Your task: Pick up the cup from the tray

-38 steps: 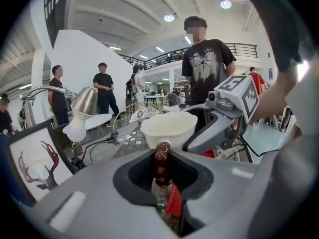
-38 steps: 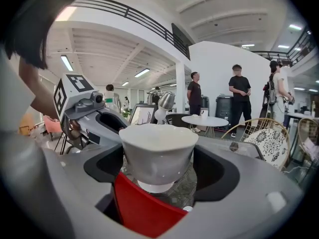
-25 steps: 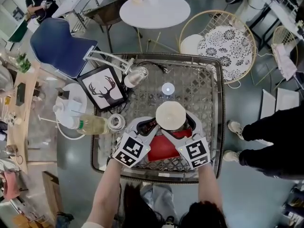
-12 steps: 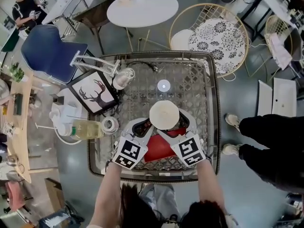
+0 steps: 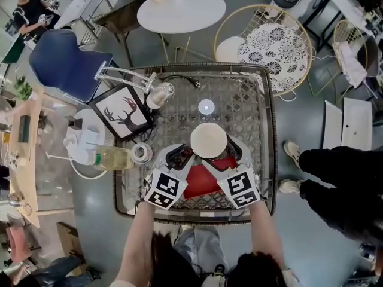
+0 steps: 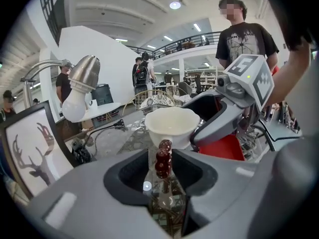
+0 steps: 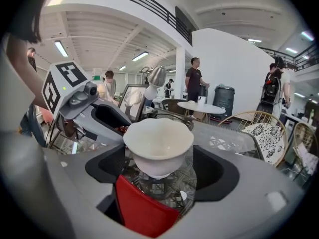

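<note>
A white cup [image 5: 208, 140] [image 7: 158, 144] sits between the jaws of my right gripper [image 5: 218, 150], at the far end of the red tray [image 5: 206, 181] [image 7: 142, 210]. Those jaws have just been closing, and their inner edges meet the cup's sides. Its foot shows over the glass beyond the tray. My left gripper [image 5: 179, 156] [image 6: 162, 157] is just left of the cup, shut on an upright skewer of dark red berries [image 6: 163, 158]. The cup [image 6: 172, 126] rises right behind the skewer.
The glass-topped wicker table [image 5: 270, 160] also carries a desk lamp [image 5: 160, 93], a framed deer picture [image 5: 122, 113], a bottle [image 5: 111, 158] and a tape roll [image 5: 142, 153] at the left. A small round light spot [image 5: 206, 107] lies beyond the cup. A person's dark legs [image 5: 341, 184] stand at the right.
The head view has shifted slightly. Both grippers, the cup and the skewer keep the same places over the tray.
</note>
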`<state>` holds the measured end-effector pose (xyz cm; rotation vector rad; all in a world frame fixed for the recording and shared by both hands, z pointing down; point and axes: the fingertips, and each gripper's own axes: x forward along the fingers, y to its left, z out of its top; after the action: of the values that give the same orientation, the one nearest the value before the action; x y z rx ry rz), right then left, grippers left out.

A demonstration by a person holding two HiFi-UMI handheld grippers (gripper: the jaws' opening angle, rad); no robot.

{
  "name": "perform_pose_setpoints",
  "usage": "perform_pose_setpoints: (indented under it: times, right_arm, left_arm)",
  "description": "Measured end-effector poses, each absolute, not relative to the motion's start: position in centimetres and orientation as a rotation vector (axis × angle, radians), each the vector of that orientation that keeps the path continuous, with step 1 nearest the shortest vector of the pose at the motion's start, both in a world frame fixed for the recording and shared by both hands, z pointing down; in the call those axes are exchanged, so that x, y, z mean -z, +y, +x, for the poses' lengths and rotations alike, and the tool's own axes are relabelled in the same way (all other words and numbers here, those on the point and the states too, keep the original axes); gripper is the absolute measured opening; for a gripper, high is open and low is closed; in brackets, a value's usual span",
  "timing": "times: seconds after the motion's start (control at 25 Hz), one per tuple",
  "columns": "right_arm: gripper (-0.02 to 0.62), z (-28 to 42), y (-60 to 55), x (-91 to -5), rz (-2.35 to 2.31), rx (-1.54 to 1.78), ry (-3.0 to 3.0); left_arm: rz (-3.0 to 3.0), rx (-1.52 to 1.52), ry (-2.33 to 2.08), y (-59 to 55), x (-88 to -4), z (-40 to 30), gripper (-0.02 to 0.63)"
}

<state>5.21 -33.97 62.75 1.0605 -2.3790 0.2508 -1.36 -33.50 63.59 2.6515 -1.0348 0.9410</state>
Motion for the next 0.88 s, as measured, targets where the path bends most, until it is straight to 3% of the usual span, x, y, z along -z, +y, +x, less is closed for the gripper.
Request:
perform_pose_setpoints:
  times: [0.24,0.88]
  right_arm:
    - [0.439,6.1,-32.4,-58.7,1.125,-0.316,-2.431]
    - [0.402,3.7,-28.9,-45.9,1.126,-0.125,-2.503]
  left_arm:
    - [2.601,-0.728,-1.123,-32.6,-60.0,-2.3,0.129]
    - [2.787,-0.63,-1.156,-29.7,-46.7,-1.0,0.127]
